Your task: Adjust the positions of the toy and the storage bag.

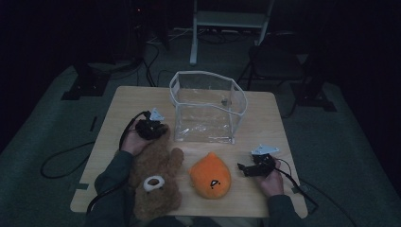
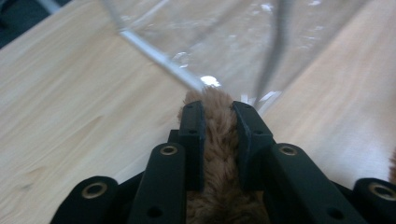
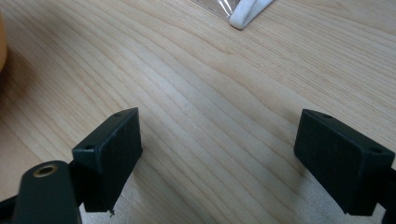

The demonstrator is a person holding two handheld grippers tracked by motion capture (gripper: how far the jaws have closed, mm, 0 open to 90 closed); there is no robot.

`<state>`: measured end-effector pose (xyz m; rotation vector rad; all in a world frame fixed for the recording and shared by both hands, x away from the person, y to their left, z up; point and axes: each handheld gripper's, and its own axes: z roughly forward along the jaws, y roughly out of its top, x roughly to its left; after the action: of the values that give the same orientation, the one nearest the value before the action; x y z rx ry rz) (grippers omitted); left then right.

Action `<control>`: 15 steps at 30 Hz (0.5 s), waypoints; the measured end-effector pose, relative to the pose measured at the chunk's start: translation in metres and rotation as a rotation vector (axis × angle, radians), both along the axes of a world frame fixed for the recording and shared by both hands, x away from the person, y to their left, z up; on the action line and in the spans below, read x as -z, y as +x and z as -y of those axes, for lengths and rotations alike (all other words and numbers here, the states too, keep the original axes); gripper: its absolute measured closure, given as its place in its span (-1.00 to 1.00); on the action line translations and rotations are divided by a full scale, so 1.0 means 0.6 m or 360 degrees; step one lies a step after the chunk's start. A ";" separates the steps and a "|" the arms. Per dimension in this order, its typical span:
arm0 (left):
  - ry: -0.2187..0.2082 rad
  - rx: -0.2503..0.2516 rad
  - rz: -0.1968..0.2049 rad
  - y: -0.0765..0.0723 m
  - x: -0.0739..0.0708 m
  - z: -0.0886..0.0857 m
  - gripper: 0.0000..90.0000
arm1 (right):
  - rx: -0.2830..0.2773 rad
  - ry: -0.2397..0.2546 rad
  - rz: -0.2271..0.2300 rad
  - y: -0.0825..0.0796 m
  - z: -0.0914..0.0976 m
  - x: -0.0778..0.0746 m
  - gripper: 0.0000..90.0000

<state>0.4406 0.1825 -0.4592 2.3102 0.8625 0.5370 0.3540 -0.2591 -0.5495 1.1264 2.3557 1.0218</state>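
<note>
One brown teddy bear [image 1: 156, 182], clenched by left gripper [image 2: 219, 112]. One orange plush [image 1: 210, 176], one clear box [image 1: 208, 106]. Right gripper [image 3: 219, 154] wide open, empty. No writing readable.

On the bench [image 1: 118, 106] the bin [image 1: 208, 108] stands at the back middle. Before it lie the bear [image 1: 158, 177], left, and the plush [image 1: 211, 175], just right of it (apart). The left tongs [image 1: 158, 127] sit on the bear's far end, beside the bin; the right tongs [image 1: 242, 168] lie right of the plush.
</note>
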 end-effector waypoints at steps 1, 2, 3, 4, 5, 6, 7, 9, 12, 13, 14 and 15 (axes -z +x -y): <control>0.0005 -0.0026 0.0007 0.002 -0.002 -0.006 0.71 | 0.0000 0.0000 0.0000 0.000 0.000 0.000 -0.68; 0.0006 -0.0057 0.0012 0.005 -0.004 -0.014 0.72 | 0.0000 0.0000 0.0000 0.000 0.000 0.000 -0.68; -0.0005 -0.0086 0.0014 0.008 -0.006 -0.022 0.72 | 0.0000 0.0000 0.0000 0.000 0.000 0.000 -0.68; -0.0008 -0.0109 0.0015 0.009 -0.007 -0.027 0.72 | 0.0000 0.0000 0.0000 0.000 0.000 0.000 -0.68; -0.0008 -0.0155 0.0029 0.011 -0.009 -0.037 0.72 | 0.0000 0.0000 0.0000 0.000 0.000 0.000 -0.68; -0.0011 -0.0191 0.0035 0.012 -0.010 -0.046 0.72 | 0.0000 0.0000 0.0000 0.000 0.000 0.000 -0.68; -0.0012 -0.0227 0.0041 0.013 -0.011 -0.055 0.72 | 0.0000 0.0000 0.0000 0.000 0.000 0.000 -0.68; -0.0028 -0.0296 0.0052 0.012 -0.011 -0.074 0.72 | 0.0000 0.0000 0.0000 0.000 0.000 0.000 -0.68; -0.0035 -0.0387 0.0058 0.009 -0.010 -0.100 0.72 | 0.0000 0.0000 0.0000 0.000 0.000 0.000 -0.68; -0.0038 -0.0420 0.0062 0.007 -0.010 -0.109 0.72 | 0.0000 0.0000 0.0000 0.000 0.000 0.000 -0.68; -0.0037 -0.0457 0.0065 0.005 -0.009 -0.120 0.72 | 0.0000 0.0000 0.0000 0.000 0.000 0.000 -0.68; -0.0029 -0.0483 0.0064 0.003 -0.009 -0.129 0.72 | 0.0000 0.0000 0.0000 0.000 0.000 0.000 -0.68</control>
<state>0.4424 0.2599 -0.4537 2.1558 1.2023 0.6983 0.3540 -0.2591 -0.5495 1.1263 2.3560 1.0215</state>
